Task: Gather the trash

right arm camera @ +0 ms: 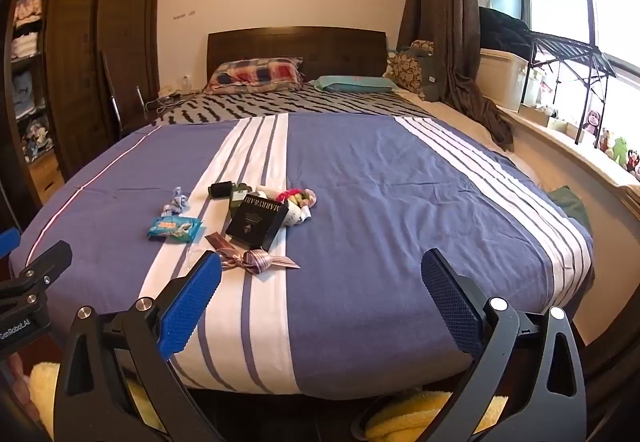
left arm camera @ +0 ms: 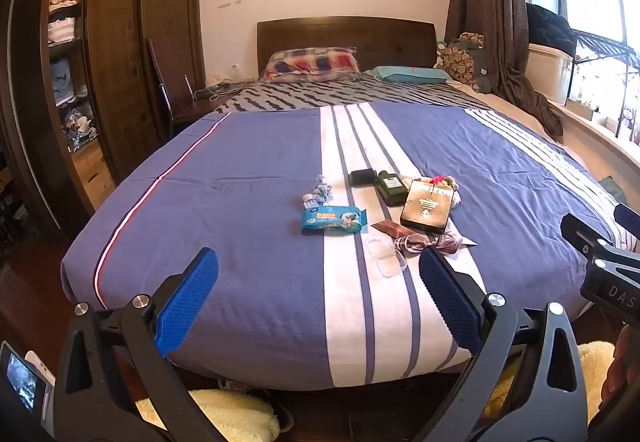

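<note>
Small items lie in a cluster on the bed's blue-and-white striped cover (left arm camera: 248, 161): a blue wipes packet (left arm camera: 334, 221) (right arm camera: 175, 229), a dark box with gold print (left arm camera: 426, 209) (right arm camera: 258, 222), a striped ribbon bow (left arm camera: 424, 242) (right arm camera: 250, 260), a clear plastic lid (left arm camera: 386, 257), a green bottle (left arm camera: 390, 186), a small black case (left arm camera: 362, 177) (right arm camera: 221, 189), a blue crumpled scrap (left arm camera: 320, 191) (right arm camera: 177, 201) and coloured bits (right arm camera: 298, 197). My left gripper (left arm camera: 318, 296) hangs open over the bed's foot, short of them. My right gripper (right arm camera: 322, 300) is open too, with nothing between its fingers.
A wooden wardrobe (left arm camera: 116, 41) with open shelves stands left. Pillows (left arm camera: 314, 63) and a headboard (right arm camera: 296, 45) are at the far end. A curtain (right arm camera: 444, 21), a window sill with toys (right arm camera: 616, 149) and a rack run along the right. Yellow fluffy rugs (right arm camera: 420, 414) lie below.
</note>
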{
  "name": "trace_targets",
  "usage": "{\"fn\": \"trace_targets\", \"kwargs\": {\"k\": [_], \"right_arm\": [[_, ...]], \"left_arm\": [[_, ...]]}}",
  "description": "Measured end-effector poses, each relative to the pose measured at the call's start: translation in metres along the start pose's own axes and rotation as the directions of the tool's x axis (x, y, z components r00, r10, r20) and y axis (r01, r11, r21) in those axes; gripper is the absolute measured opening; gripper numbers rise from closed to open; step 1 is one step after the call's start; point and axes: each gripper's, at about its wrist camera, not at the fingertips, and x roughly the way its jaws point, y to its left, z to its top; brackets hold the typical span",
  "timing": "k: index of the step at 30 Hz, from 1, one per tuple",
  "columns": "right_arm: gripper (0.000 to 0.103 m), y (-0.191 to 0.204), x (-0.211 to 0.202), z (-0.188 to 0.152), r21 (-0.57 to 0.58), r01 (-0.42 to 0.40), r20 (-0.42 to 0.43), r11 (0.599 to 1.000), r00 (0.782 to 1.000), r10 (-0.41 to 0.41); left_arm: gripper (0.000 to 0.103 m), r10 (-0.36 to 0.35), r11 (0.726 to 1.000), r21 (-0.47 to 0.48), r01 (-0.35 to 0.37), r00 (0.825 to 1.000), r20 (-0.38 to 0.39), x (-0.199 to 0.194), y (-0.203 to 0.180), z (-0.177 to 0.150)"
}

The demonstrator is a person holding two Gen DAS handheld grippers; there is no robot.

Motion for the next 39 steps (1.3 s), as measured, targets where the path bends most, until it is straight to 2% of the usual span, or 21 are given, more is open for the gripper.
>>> {"fn": "trace_targets", "kwargs": {"k": [14, 39], "right_arm": [[0.1, 0.0, -0.001, 0.001, 0.001, -0.003, 0.003, 1.0, 1.0, 0.003], [0.1, 0.008, -0.015, 0.009, -0.013, -0.021, 0.044, 1.0, 0.999, 0.021]], "left_arm": [[0.095, 0.004, 1.0, -0.012, -0.004, 1.0, 0.005, 0.001, -0.01, 0.007], [0.095, -0.003, 0.999, -0.036, 0.005, 0.998, 0.055, -0.016, 0.008, 0.009]]}}
